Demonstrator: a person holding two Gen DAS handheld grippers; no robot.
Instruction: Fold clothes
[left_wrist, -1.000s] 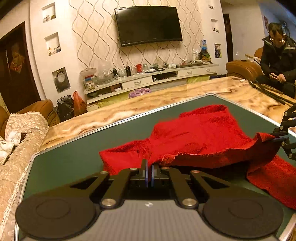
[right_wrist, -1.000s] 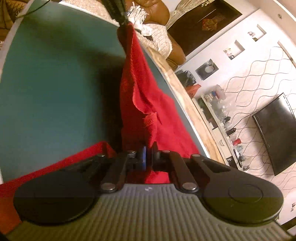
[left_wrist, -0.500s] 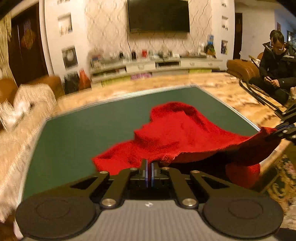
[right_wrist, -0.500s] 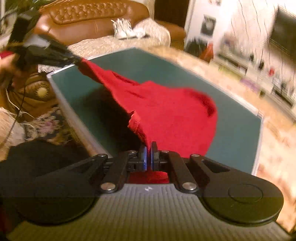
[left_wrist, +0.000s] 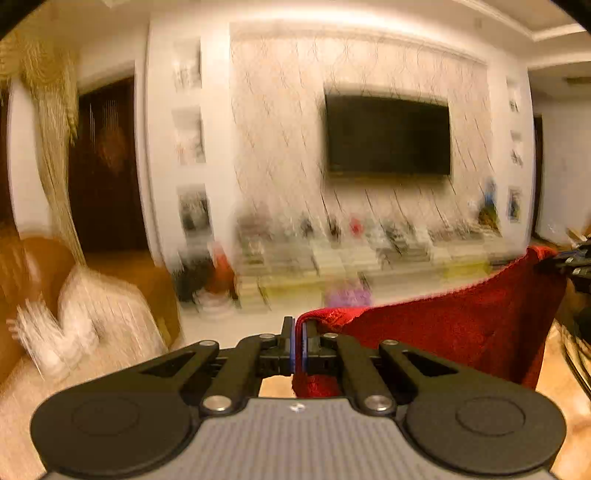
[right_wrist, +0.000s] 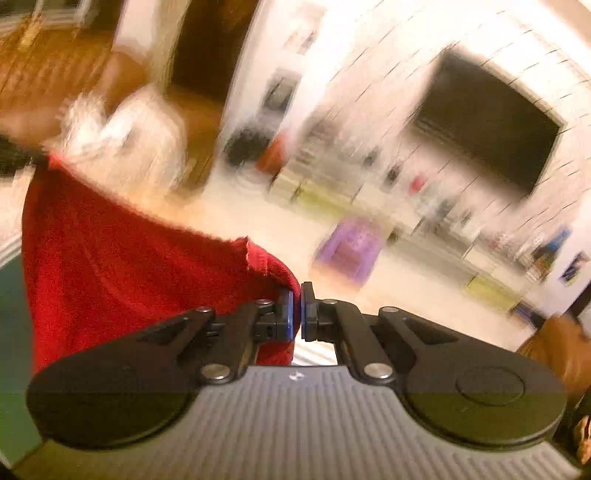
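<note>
Red garment held in the air between 2 grippers

The left gripper (left_wrist: 298, 341) has its 2 blue-lined pads pressed together, and a corner of the red garment (left_wrist: 450, 332) is pinched between them. From this corner the cloth goes to the right and rises toward the right gripper (left_wrist: 569, 260), which appears at the edge of the left wrist view and holds the other top corner. The upper hem sags a little between the 2 holding points, and the rest of the cloth hangs down below them.

In the right wrist view, the right gripper (right_wrist: 296, 312) is nearly closed, with only a thin gap between its pads, and the edge of the red garment (right_wrist: 129, 266) enters this gap from the left. The cloth spreads to the left from there, up to the dark shape of the left gripper (right_wrist: 14, 157) at the picture edge. A small part of the green table (right_wrist: 11, 332) shows under the garment, at the lower left.

Behind the garment the room is blurred. The black television (left_wrist: 388, 134) hangs on the wall above the garment, and a long low shelf (left_wrist: 369, 251) with small items stands below the television. A sofa with a white cover (left_wrist: 92, 317) is to the left of the garment.
</note>
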